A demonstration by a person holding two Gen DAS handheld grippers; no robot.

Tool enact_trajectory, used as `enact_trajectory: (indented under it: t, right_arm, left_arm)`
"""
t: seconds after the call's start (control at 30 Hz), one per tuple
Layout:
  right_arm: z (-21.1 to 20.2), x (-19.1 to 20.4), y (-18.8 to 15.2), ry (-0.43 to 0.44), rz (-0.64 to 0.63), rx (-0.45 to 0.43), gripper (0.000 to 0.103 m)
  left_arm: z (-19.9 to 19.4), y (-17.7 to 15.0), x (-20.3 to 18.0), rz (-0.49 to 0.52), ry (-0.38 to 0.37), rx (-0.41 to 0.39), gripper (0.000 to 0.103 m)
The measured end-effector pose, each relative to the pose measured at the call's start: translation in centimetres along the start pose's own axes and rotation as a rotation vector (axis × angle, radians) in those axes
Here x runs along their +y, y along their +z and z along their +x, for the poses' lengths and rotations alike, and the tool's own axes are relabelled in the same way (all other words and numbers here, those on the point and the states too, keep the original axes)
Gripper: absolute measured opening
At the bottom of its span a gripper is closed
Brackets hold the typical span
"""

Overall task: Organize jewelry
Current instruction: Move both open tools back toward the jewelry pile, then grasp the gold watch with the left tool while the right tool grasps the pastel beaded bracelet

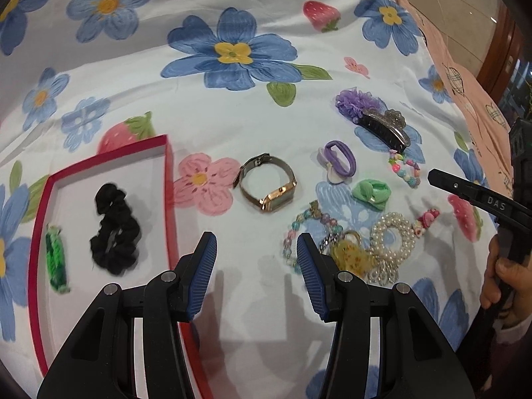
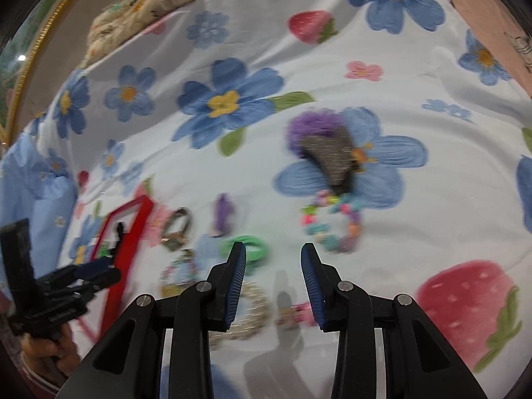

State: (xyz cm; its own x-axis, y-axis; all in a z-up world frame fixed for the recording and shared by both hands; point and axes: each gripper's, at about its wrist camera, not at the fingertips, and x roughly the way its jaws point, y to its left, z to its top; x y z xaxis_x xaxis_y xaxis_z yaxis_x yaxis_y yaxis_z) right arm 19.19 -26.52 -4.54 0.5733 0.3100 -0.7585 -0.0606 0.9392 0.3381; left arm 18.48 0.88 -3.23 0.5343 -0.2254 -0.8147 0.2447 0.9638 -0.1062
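Both jaws part-open, empty. Left gripper (image 1: 256,252) between red box (image 1: 168,179) and bracelet pile (image 1: 349,249); watch (image 1: 271,183) ahead, unobstructed.

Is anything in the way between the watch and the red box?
Nothing visible is. The watch lies on bare flowered cloth beside the red box; only the box's low wall stands between them, and there's free space inside.

Motion blur smeared the pearl bead bracelet (image 2: 247,312) and small pink charm (image 2: 297,314) beyond telling in the right wrist view.
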Motion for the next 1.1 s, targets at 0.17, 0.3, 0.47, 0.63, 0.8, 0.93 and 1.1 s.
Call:
enact_trajectory:
  t: [0.17,0.3,0.47,0.63,0.8,0.93,1.1]
  right_arm:
    - [1.4,-1.5,0.8,-0.025,-0.036,0.045,0.037]
    - [3.4,-0.7,1.3,-0.059,-0.13,0.08,0.037]
    - [5.4,-1.0,1.6,-0.102,-0.19,0.126,0.035]
    - [6.3,-1.3,1.4,-0.1,-0.204,0.142,0.034]
    - [6.2,-1.4,1.3,-0.103,-0.204,0.14,0.013]
    - [6.0,-1.3,1.3,-0.086,-0.188,0.127,0.009]
    - [4.3,-0.7,1.4,-0.029,-0.149,0.08,0.009]
  left_arm:
    - [1.9,1.7,-0.8,0.056,-0.027,0.015,0.049]
    - [3.6,2.9,-1.6,0.12,-0.035,0.037,0.049]
    - [5.8,3.9,-2.3,0.198,-0.041,0.072,0.046]
    - [7.9,3.7,-2.7,0.232,-0.048,0.142,0.018]
    - [8.1,3.1,-2.7,0.222,-0.081,0.151,0.007]
    - [7.2,2.7,-2.3,0.196,-0.102,0.135,0.006]
    - [4.9,2.6,-1.2,0.123,-0.145,0.091,0.006]
